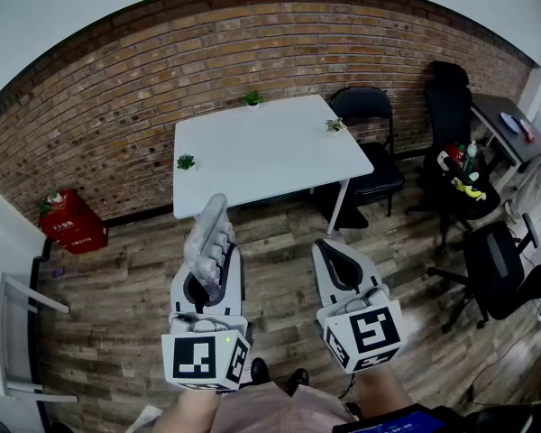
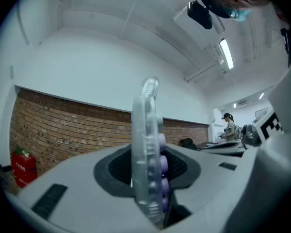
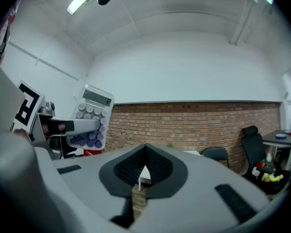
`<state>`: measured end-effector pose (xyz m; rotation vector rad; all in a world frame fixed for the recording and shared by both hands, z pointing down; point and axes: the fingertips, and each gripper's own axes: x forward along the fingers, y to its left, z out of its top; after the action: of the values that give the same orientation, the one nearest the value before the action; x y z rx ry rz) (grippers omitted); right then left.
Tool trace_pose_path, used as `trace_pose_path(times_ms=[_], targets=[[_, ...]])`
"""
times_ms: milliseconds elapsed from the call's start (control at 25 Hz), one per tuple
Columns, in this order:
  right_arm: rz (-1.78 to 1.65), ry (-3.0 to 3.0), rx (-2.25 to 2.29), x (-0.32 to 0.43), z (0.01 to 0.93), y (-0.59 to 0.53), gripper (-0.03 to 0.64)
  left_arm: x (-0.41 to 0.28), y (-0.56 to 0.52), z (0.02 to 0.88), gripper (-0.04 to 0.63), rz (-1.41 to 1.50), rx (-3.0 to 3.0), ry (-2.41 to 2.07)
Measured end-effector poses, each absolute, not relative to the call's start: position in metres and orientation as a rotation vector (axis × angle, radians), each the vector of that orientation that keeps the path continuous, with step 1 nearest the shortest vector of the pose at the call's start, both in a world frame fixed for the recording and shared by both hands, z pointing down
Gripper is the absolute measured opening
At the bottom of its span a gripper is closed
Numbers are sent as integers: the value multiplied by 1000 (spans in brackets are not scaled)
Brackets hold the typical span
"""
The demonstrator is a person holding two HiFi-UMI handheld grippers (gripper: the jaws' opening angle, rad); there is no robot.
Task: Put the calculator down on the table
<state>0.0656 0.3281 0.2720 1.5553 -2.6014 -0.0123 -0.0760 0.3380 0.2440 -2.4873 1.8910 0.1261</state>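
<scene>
From where I stand, the calculator [image 1: 209, 231] is well short of the white table [image 1: 261, 156], up in the air on the near side of it. It is pinched upright and edge-on in the left gripper [image 1: 206, 287], whose jaws are drawn narrow onto its lower part, purple keys facing the right gripper [image 1: 343, 264]. That one hangs beside it with its pads closed together and nothing in them. To set it down well, I'd say carry it over the table's bare middle and tip it so its back faces the top. Then lower until it lies flat, and only then ease the jaws off; letting go while it stands on edge would likely let it topple. The only containers I can make out are tiny pots on the table, each holding a green sprig: one [image 1: 186, 161] at its left edge, one [image 1: 252, 98] at its far edge by the brick wall, one [image 1: 334, 125] at its right edge, all clear of the middle.
</scene>
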Motion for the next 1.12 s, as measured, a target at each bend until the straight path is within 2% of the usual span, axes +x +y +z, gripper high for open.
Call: trace_pose_path(times_ms=[720,1120], targets=[[63,-2650,1522,104,296,345,3,-45,352,265,140,71,-2487,1944],[133,-2587,1541,94,327,270,6,-60,281,300,140,53,-2539,1969]])
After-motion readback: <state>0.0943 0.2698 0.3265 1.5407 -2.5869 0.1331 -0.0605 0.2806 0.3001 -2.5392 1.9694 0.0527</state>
